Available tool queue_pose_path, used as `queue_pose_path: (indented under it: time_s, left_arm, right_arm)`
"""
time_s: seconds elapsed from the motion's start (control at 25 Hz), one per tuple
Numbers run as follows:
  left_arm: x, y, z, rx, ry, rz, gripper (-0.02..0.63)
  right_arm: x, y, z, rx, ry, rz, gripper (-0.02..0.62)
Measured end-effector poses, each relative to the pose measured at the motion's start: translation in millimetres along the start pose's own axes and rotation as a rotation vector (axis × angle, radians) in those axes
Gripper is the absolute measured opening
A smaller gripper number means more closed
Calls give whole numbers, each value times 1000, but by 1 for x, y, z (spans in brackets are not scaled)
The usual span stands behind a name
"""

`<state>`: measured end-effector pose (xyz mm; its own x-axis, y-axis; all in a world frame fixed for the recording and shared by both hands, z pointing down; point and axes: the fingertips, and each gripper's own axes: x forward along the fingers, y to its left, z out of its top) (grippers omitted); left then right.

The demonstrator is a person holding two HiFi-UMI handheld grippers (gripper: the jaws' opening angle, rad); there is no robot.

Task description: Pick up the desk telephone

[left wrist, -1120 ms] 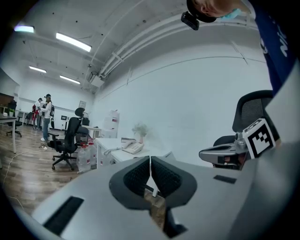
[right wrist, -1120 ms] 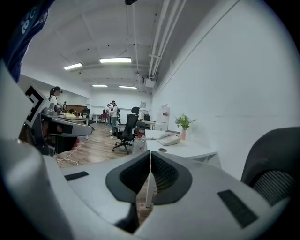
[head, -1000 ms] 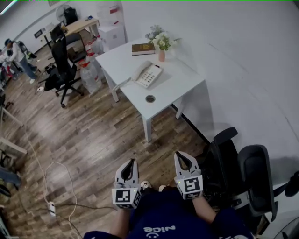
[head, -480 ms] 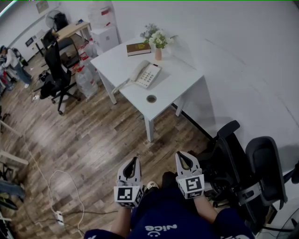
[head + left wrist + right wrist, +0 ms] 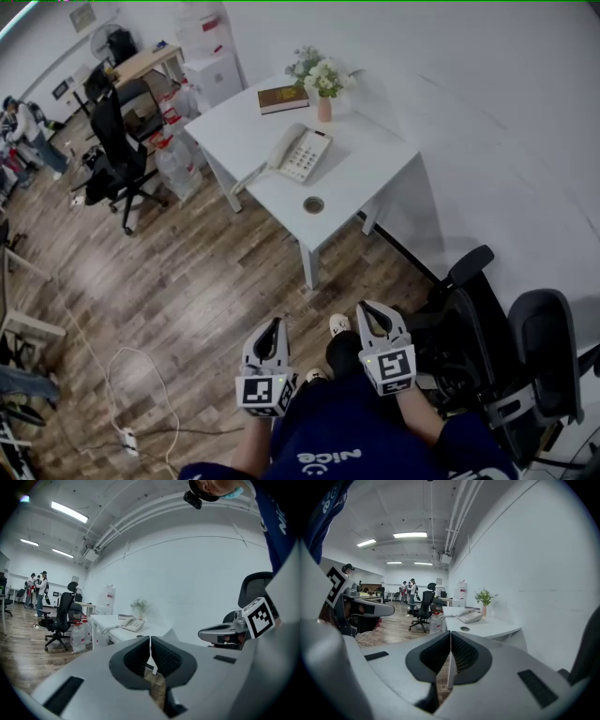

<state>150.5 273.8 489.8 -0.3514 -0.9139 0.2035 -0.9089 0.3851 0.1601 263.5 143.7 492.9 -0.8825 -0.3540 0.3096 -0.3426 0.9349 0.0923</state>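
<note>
A white desk telephone [image 5: 300, 153] with its handset on the cradle lies on a white desk [image 5: 366, 173] against the wall, far ahead of both grippers. It also shows small in the left gripper view as the telephone [image 5: 132, 624] and in the right gripper view as the telephone [image 5: 469, 616]. My left gripper [image 5: 270, 336] and right gripper [image 5: 369, 316] hang side by side above the wooden floor, close to the person's body. Both are shut with nothing between the jaws, as the left gripper [image 5: 150, 644] and right gripper [image 5: 450, 638] views show.
On the desk stand a vase of flowers [image 5: 322, 82] and a brown book [image 5: 283, 98], with a round cable hole [image 5: 313, 204] near the front. A black office chair [image 5: 117, 155] stands left of the desk, another chair [image 5: 511, 361] at my right. A power strip and cable [image 5: 127, 436] lie on the floor. People stand far left.
Both grippers have shifted slightly right and lower in the head view. The desk and telephone have moved a little right in the picture as the head turned.
</note>
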Motion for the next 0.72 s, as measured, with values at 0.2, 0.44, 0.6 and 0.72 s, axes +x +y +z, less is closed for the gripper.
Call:
queue_pose_path:
  time_s: [0.2, 0.44, 0.6, 0.72]
  left_arm:
    - [33, 16, 10, 6, 5, 28, 23]
    - [87, 25, 24, 7, 15, 44, 23]
    - [126, 26, 42, 10, 7, 39, 23]
    - [156, 27, 52, 17, 10, 42, 23]
  right_arm:
    - [39, -27, 15, 6, -19, 1, 23]
    - [92, -69, 27, 47, -29, 0, 23]
    - [135, -91, 45, 65, -53, 20, 23]
    - [166, -111, 56, 67, -66, 29, 23]
